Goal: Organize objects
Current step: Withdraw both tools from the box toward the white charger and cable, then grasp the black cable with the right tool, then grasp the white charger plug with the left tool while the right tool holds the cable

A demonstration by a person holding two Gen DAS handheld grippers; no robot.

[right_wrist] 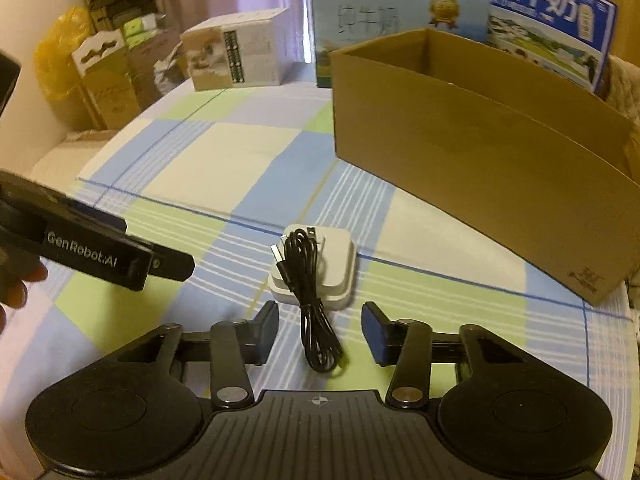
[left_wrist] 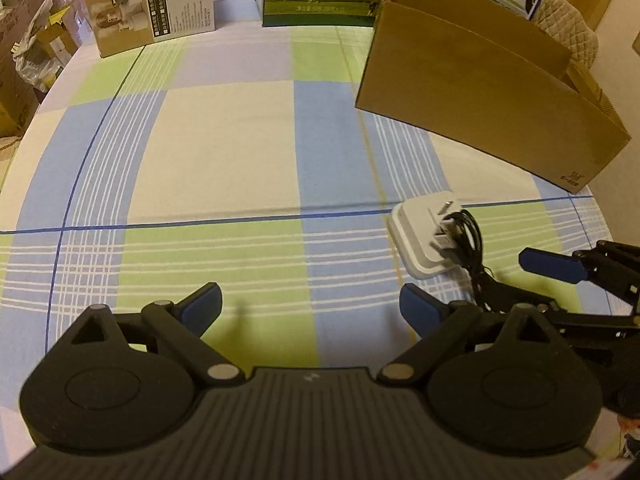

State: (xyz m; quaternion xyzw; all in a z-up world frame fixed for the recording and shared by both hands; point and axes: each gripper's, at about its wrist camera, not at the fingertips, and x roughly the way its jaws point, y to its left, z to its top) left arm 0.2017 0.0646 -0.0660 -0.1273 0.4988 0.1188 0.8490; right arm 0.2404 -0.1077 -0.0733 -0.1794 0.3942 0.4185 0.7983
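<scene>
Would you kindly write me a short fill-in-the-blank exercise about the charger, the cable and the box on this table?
1. The black cable lies partly on top of the white ____.
2. The open cardboard box stands on a checked ____.
3. Between the right tongs, the looped end of the cable rests untouched, so these tongs are ____.
4. The left tongs hold ____.

Missing words: charger; tablecloth; open; nothing

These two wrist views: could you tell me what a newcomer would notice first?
A white charger with a black cable draped over it lies on the checked tablecloth, the cable's loop between the right gripper's open jaws. Behind it stands an open cardboard box. The left gripper hovers open alongside.
</scene>
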